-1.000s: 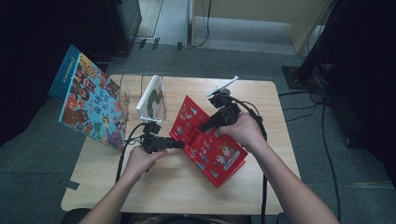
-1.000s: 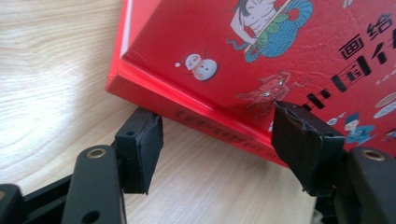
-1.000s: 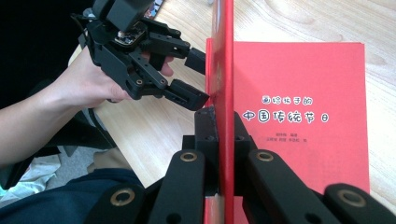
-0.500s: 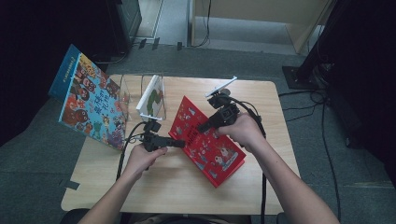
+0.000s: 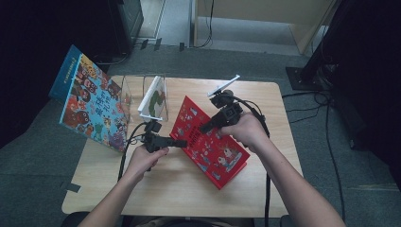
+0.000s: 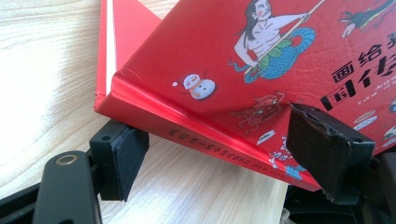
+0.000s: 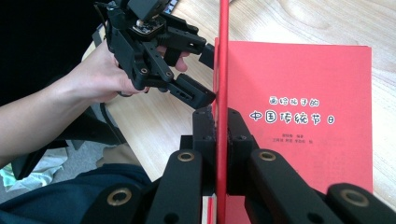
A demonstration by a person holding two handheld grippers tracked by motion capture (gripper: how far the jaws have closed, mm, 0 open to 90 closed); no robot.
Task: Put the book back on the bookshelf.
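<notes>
My left gripper has just spread off the red book's spine on the table, so only my right gripper pinches the lifted cover, which could slip shut.

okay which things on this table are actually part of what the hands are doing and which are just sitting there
In use:
red book, front cover lifted
right gripper, clamped on that cover
left gripper, jaws just opened, astride the spine

Lying about:
blue picture book at the table's left edge
clear stand
white-edged book in it
</notes>
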